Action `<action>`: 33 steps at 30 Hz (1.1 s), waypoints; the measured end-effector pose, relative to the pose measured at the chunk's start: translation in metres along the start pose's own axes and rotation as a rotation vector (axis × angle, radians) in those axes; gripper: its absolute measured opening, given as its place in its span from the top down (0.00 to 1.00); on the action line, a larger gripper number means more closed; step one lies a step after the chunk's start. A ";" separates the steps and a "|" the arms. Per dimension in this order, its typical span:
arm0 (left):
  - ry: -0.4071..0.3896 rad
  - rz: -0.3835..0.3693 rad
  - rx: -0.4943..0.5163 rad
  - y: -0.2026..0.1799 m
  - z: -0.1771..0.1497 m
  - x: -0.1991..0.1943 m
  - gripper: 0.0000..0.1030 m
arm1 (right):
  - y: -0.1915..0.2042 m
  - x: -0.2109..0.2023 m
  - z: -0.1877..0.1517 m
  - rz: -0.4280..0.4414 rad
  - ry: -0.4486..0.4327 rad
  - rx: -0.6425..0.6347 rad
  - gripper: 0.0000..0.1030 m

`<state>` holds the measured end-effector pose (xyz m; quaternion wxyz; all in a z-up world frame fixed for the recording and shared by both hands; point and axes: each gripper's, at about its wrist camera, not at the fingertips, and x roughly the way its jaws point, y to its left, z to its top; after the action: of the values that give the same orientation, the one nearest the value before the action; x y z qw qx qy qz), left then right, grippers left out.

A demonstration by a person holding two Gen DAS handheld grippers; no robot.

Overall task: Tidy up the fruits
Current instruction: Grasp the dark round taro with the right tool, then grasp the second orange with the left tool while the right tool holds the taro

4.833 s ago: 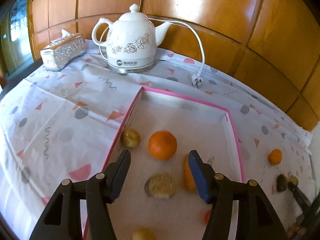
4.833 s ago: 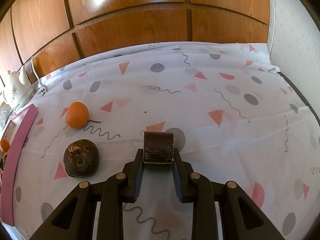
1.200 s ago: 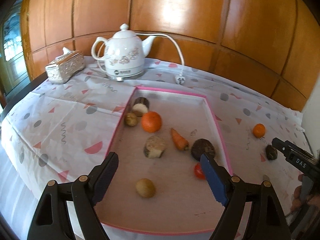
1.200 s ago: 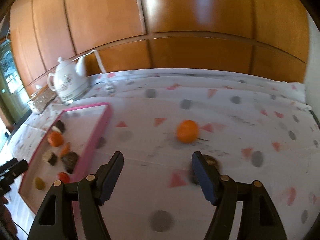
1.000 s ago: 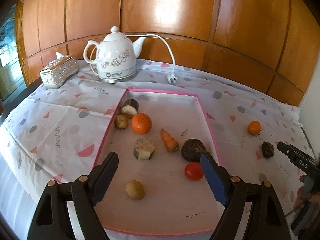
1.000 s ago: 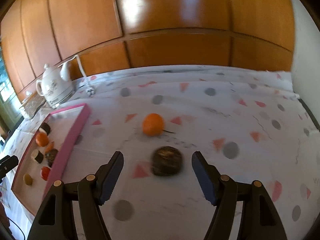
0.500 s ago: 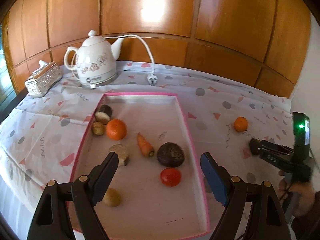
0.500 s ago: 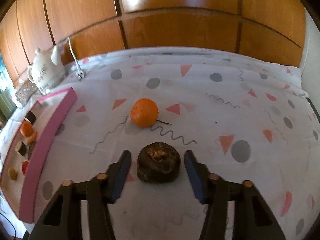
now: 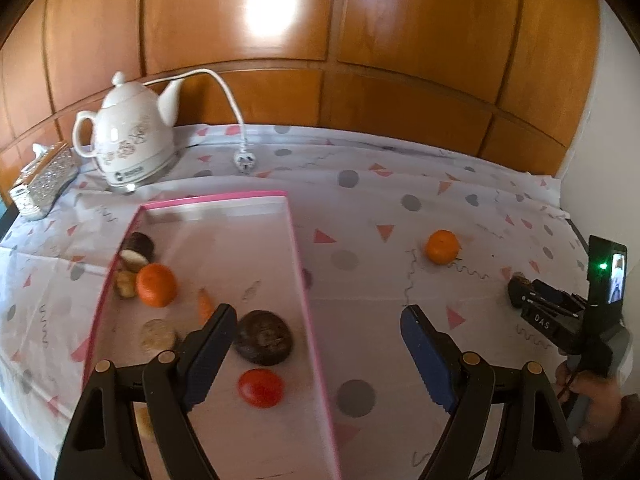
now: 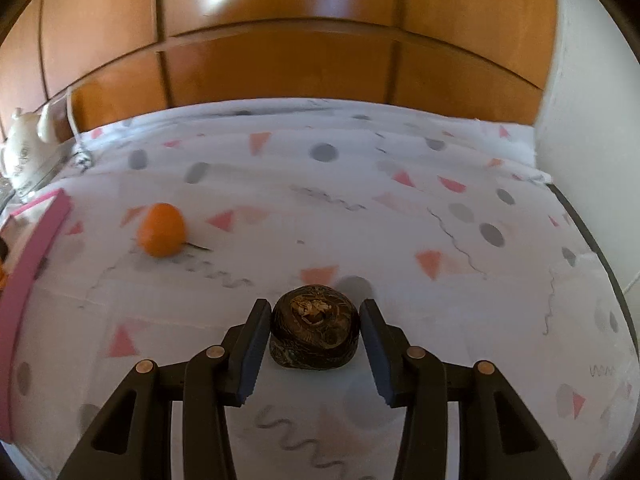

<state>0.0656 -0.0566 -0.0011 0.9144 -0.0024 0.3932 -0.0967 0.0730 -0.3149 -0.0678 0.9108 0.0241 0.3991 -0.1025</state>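
A dark brown wrinkled fruit (image 10: 315,332) rests on the patterned cloth. My right gripper (image 10: 316,320) is shut on it, one pad against each side. An orange mandarin (image 10: 161,230) lies apart on the cloth, to the left and farther back. My left gripper (image 9: 318,312) is open and empty, hovering over the right rim of the pink-edged tray (image 9: 298,264). The tray holds an orange (image 9: 156,285), a carrot (image 9: 205,306), a dark round fruit (image 9: 263,337), a tomato (image 9: 261,387) and several smaller pieces. In the left wrist view the right gripper (image 9: 520,292) is at the far right, the mandarin (image 9: 442,247) behind it.
A white kettle (image 9: 128,148) with its cord and plug (image 9: 245,162) stands behind the tray, and a tissue box (image 9: 42,186) sits at the far left. Wooden panelling backs the table; a white wall (image 9: 608,140) bounds the right. A person's hand (image 9: 596,400) holds the right gripper.
The right gripper dropped over the dark fruit and its jaws narrowed onto it. The left gripper swung right, from above the tray's middle to its right rim.
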 end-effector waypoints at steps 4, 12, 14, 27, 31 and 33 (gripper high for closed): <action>0.014 -0.010 0.026 -0.013 0.004 0.009 0.18 | -0.004 0.000 -0.001 0.016 -0.014 0.021 0.55; 0.054 -0.050 0.071 -0.045 0.015 0.035 0.24 | -0.008 0.000 -0.003 0.040 -0.025 0.048 0.54; 0.069 -0.069 0.083 -0.056 0.019 0.044 0.26 | -0.009 0.000 -0.004 0.046 -0.025 0.054 0.54; 0.163 -0.139 0.069 -0.107 0.048 0.113 0.37 | -0.020 0.006 -0.006 0.120 -0.011 0.126 0.54; 0.166 -0.135 0.090 -0.124 0.055 0.130 0.38 | -0.023 0.007 -0.006 0.135 -0.011 0.149 0.54; 0.170 -0.127 0.094 -0.130 0.058 0.139 0.38 | -0.024 0.007 -0.007 0.138 -0.011 0.154 0.54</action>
<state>0.1782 -0.2128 -0.0511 0.8689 0.0239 0.4634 -0.1724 0.0677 -0.3389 -0.0767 0.9134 0.1210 0.3823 -0.0698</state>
